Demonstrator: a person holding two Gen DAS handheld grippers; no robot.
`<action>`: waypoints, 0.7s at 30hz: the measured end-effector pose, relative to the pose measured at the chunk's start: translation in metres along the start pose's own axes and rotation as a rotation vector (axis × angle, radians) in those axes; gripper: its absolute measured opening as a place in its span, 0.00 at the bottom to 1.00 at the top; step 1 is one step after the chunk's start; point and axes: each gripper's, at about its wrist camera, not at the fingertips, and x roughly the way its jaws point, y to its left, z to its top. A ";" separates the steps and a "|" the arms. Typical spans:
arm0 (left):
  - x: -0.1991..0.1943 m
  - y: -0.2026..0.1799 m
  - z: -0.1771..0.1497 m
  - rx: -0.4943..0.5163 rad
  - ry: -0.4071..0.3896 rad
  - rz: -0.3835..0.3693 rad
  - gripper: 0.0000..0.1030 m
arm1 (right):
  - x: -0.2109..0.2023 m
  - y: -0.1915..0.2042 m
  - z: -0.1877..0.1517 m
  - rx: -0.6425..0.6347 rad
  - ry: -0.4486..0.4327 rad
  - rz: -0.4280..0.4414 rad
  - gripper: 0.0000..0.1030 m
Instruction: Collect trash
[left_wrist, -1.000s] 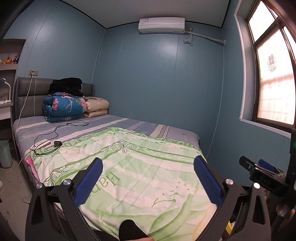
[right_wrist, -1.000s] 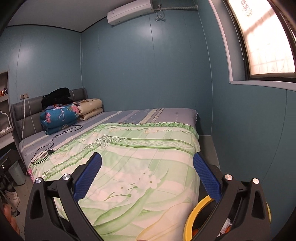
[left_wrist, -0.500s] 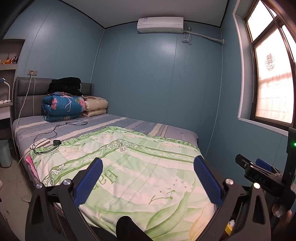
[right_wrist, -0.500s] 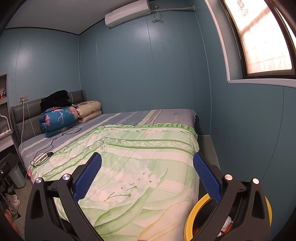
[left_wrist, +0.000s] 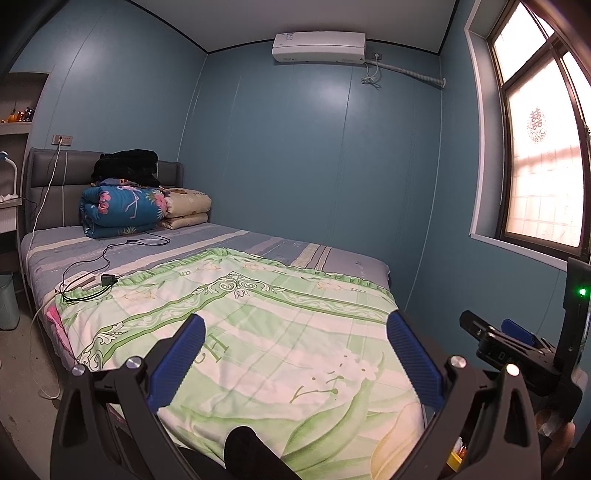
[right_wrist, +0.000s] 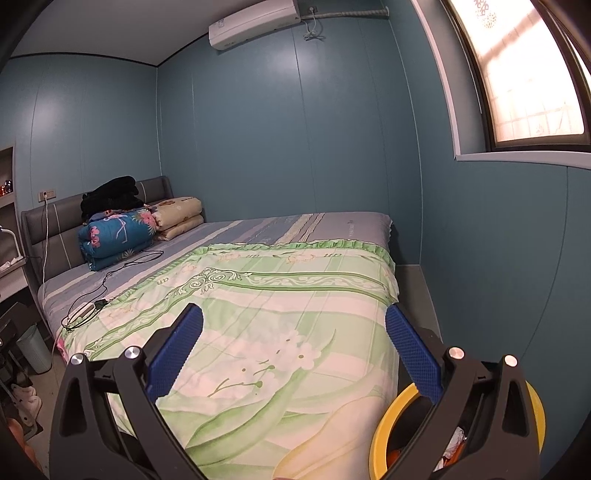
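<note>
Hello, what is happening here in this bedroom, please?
A person holds two grippers over the foot of a bed, and both are open and empty. The left gripper and the right gripper point across the green floral quilt. A yellow-rimmed bin with some trash inside stands by the bed's near corner, under the right gripper. No trash is being picked up at this moment.

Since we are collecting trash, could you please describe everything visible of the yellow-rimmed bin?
The yellow-rimmed bin shows only in part in the right wrist view, low at the right, beside the bed's foot corner. Its round rim looks like smooth plastic and stands open. White and orange scraps lie inside. The right gripper's finger hides much of it.
</note>
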 end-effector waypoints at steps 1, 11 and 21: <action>0.001 0.000 0.000 0.000 0.000 0.000 0.92 | 0.000 0.000 0.000 0.001 -0.001 -0.001 0.92; 0.001 0.000 -0.002 -0.003 0.012 -0.008 0.92 | 0.002 0.000 -0.002 0.007 0.009 -0.004 0.92; 0.003 0.000 -0.002 -0.002 0.018 -0.013 0.92 | 0.004 -0.001 -0.004 0.013 0.016 -0.008 0.92</action>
